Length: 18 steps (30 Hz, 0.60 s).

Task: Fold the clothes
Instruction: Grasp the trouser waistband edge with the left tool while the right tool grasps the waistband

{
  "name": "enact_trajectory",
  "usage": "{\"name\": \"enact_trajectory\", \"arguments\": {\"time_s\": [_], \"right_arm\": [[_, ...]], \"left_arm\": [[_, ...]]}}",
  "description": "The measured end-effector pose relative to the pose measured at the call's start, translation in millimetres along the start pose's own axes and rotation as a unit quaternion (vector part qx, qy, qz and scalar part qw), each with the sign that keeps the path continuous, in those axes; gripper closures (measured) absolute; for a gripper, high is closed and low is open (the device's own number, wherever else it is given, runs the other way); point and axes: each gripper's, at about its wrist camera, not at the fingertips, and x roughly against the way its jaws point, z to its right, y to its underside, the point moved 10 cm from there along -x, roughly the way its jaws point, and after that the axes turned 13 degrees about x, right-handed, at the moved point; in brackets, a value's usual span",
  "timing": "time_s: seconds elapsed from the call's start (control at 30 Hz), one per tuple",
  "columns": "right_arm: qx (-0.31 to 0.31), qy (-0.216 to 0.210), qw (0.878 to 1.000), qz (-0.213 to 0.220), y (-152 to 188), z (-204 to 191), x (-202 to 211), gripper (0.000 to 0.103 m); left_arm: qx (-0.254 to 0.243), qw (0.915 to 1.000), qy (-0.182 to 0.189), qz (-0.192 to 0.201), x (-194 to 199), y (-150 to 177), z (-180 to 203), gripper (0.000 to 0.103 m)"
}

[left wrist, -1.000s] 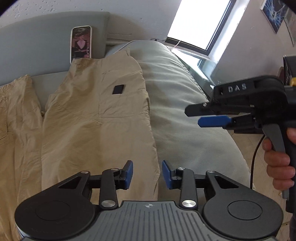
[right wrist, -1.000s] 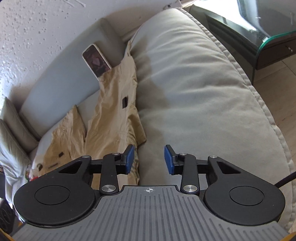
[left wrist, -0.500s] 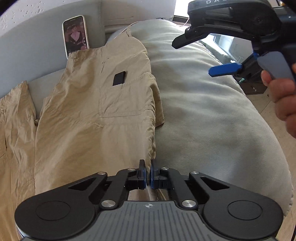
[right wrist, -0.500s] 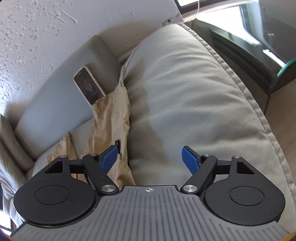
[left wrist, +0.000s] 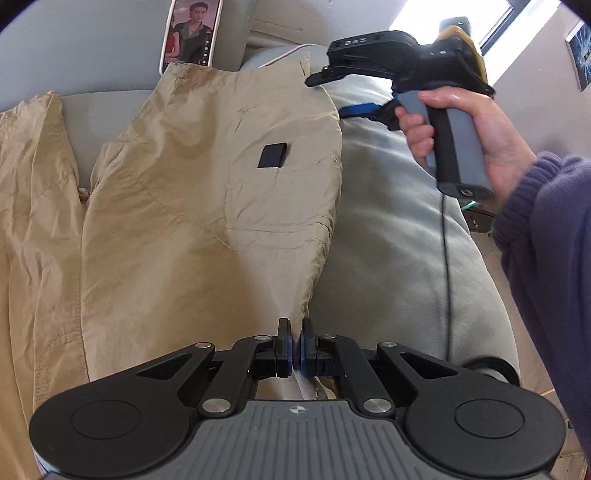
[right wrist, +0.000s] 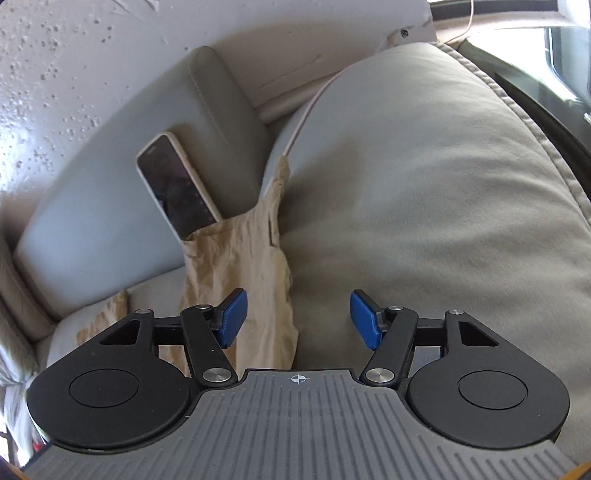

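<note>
Tan trousers [left wrist: 184,203] lie flat on a grey sofa, a black tag on the back pocket. My left gripper [left wrist: 295,343] is shut on their near right edge, and the cloth rises into the pads. My right gripper [left wrist: 325,96], held in a hand, hovers over the far right corner of the trousers by the waist. In the right wrist view the right gripper [right wrist: 295,317] has its jaws apart and closing. The trousers' [right wrist: 251,258] edge lies below and between the blue pads [right wrist: 231,317], which do not press on it.
A phone [left wrist: 192,33] leans on the sofa back [right wrist: 110,221] just behind the waist, seen again as the phone [right wrist: 177,192]. A big grey cushion [left wrist: 388,221] bulges to the right of the trousers. A sleeve [left wrist: 546,240] and a cable [left wrist: 445,258] hang at the right.
My left gripper went from open to shut on the trouser edge. The right gripper swung across to the far waist corner, opened wide, then narrowed somewhat.
</note>
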Motion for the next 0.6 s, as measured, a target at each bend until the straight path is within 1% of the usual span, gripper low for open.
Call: {"name": "enact_trajectory", "arguments": {"time_s": [0.03, 0.1, 0.17, 0.2, 0.23, 0.27, 0.3, 0.4, 0.5, 0.6], "right_arm": [[-0.005, 0.000, 1.000, 0.002, -3, 2, -6, 0.051], [-0.012, -0.007, 1.000, 0.005, -9, 1, -17, 0.052], [-0.007, -0.007, 1.000, 0.000, -13, -2, -26, 0.052], [-0.001, -0.003, 1.000, -0.003, -15, -3, -31, 0.057], [0.010, 0.009, 1.000, -0.008, -16, -4, -35, 0.090], [0.024, 0.025, 0.999, -0.019, -16, -5, -39, 0.097], [0.032, 0.036, 0.998, -0.027, -16, -6, -42, 0.098], [0.045, 0.043, 0.998, -0.015, -23, -14, -36, 0.098], [0.052, 0.026, 0.998, 0.017, -35, -36, -14, 0.098], [0.085, 0.010, 0.995, 0.041, -41, -73, 6, 0.098]], "left_arm": [[-0.005, 1.0000, 0.004, -0.002, -2, 2, 2, 0.101], [-0.015, 0.9998, 0.009, -0.007, -5, 3, 4, 0.101], [-0.017, 0.9997, 0.015, -0.010, -7, 3, 2, 0.101], [-0.016, 0.9996, 0.018, -0.011, -6, 2, 1, 0.101], [-0.015, 0.9996, 0.022, -0.013, -6, 1, -2, 0.101], [-0.013, 0.9995, 0.025, -0.014, -4, -1, -5, 0.101], [-0.012, 0.9994, 0.029, -0.014, 0, -4, -9, 0.101], [-0.004, 0.9992, 0.040, -0.007, 20, -20, -30, 0.101], [0.027, 0.9981, 0.054, 0.008, 51, -29, -58, 0.101], [0.068, 0.9958, 0.057, 0.021, 77, -27, -89, 0.101]]}}
